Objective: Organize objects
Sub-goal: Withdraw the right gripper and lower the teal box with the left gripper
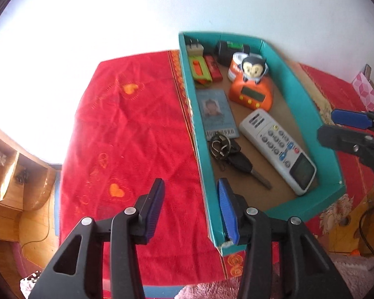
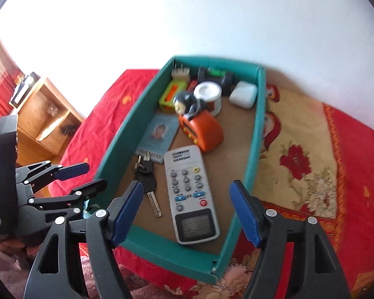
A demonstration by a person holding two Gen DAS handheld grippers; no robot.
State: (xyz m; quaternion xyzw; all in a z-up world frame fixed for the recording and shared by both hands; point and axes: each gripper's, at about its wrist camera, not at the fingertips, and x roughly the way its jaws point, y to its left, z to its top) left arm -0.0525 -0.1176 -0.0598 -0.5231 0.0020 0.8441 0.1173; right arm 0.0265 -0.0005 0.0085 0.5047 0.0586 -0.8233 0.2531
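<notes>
Cardboard box (image 2: 117,147), red cloth (image 1: 127,134)

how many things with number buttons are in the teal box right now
1: the remote lying near the box's front end, beside the keys. The orange clock has only small round knobs.

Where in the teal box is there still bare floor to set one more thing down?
Bare cardboard shows in the teal box along its right wall, between the remote and that wall, up to the white case. The near left corner beside the keys is also free. The far end around the orange clock and can is crowded.
</notes>
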